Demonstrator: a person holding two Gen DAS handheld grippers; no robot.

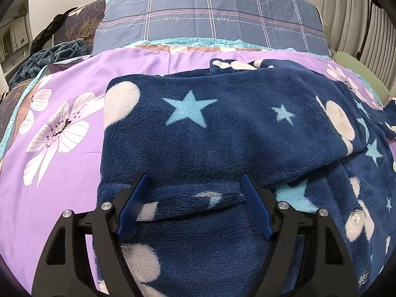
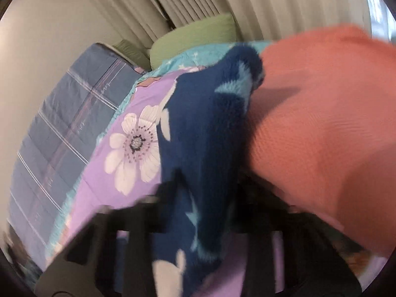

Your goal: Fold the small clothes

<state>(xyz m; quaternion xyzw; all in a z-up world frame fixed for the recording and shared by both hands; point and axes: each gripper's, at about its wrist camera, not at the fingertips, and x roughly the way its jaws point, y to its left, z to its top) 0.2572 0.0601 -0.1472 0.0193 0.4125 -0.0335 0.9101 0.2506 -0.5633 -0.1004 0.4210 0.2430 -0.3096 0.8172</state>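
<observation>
A navy fleece garment (image 1: 222,133) with light blue stars and white spots lies spread on the purple floral bedspread (image 1: 61,173). My left gripper (image 1: 195,177) hovers over its near part, open, blue fingers (image 1: 135,200) either side of a raised fold of fleece without pinching it. In the blurred right wrist view, a strip of the same fleece (image 2: 198,123) runs up from between the black arms of my right gripper (image 2: 205,190). It appears shut on that strip; the fingertips are hidden by cloth and blur.
An orange knitted cloth (image 2: 321,123) fills the right of the right wrist view, close to the lens. A blue plaid quilt (image 1: 210,17) lies at the bed's far end, a crumpled dark blanket (image 1: 49,54) at far left. Green cushion (image 2: 198,37) and curtains (image 1: 358,24) stand behind.
</observation>
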